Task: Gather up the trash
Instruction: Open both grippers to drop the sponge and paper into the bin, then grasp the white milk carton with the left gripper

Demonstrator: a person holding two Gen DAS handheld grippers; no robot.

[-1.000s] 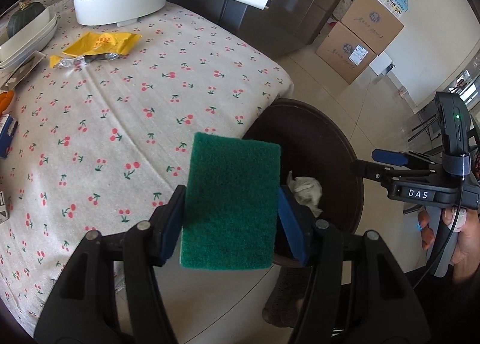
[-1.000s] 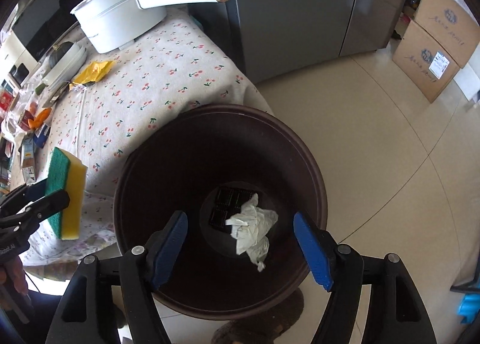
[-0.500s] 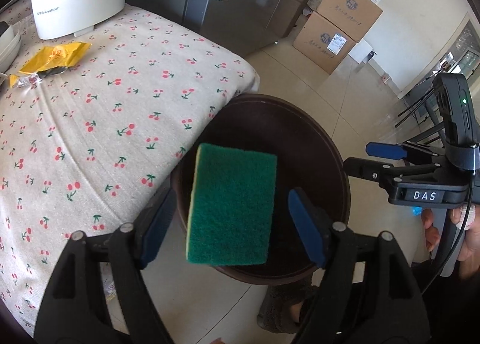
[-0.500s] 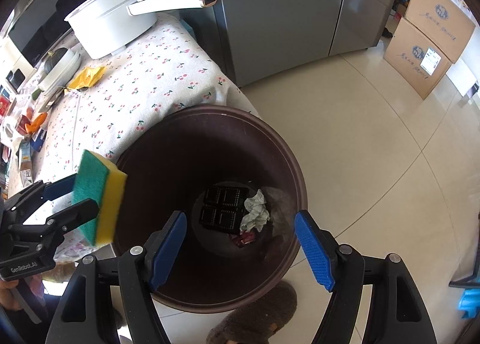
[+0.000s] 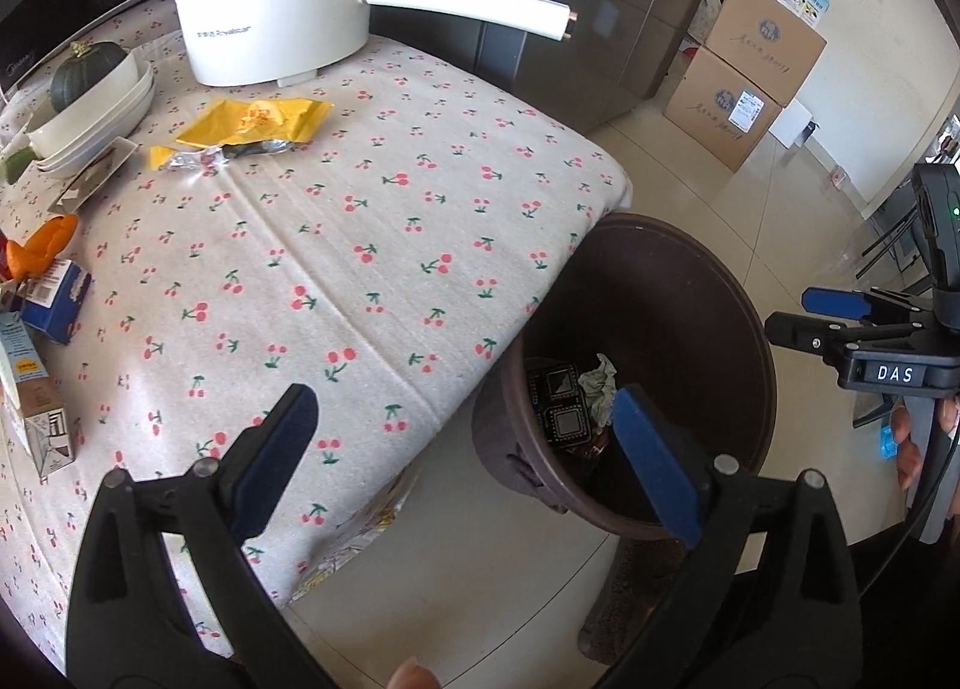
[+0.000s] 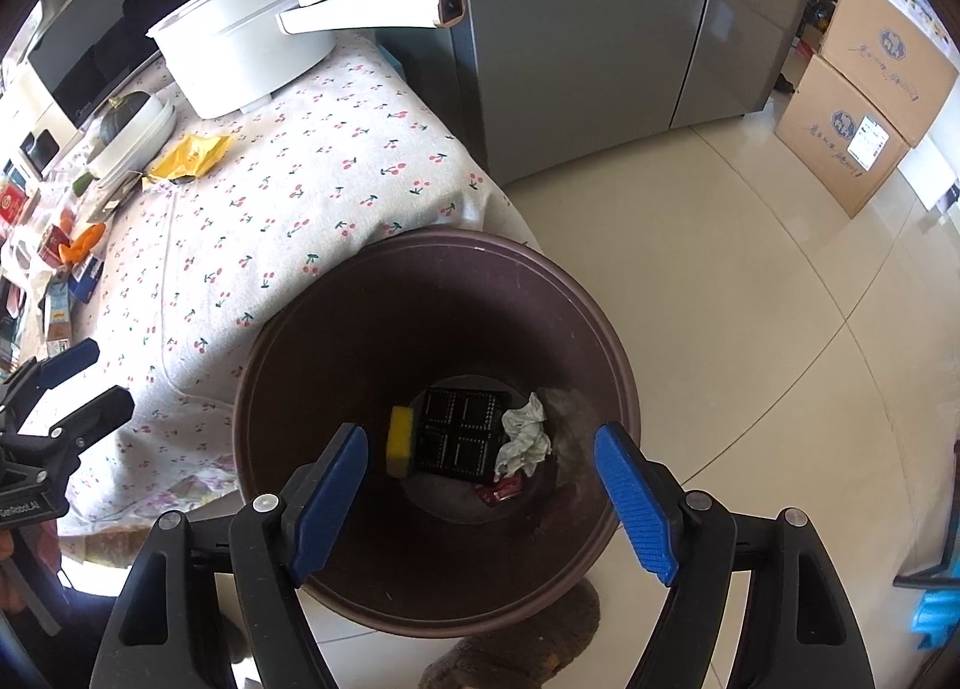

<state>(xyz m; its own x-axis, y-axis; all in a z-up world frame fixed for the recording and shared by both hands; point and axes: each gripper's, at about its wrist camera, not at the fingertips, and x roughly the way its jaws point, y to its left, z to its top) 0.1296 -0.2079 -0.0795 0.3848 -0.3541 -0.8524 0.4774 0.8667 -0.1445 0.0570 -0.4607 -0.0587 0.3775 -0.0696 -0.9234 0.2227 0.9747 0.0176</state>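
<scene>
Down at the bottom of the brown round plastic bin (image 6: 336, 341), left of a black tray, lies the yellow-green sponge (image 6: 400, 441) (soft, light; pinch its flat faces). Left gripper (image 5: 468, 461) w/ jaws opening, empty; right gripper (image 6: 480, 500) also opening, empty.

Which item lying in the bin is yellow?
The sponge, at the left of the bin floor beside the black tray; the tissue is white.

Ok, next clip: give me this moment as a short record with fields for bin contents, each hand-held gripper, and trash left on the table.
bin contents: sponge, black tray, crumpled tissue, red wrapper in the brown bin
left hand-held gripper: jaws opening, nothing between them
right hand-held gripper: open, empty, over the bin
left on table: yellow wrapper, orange peel
</scene>
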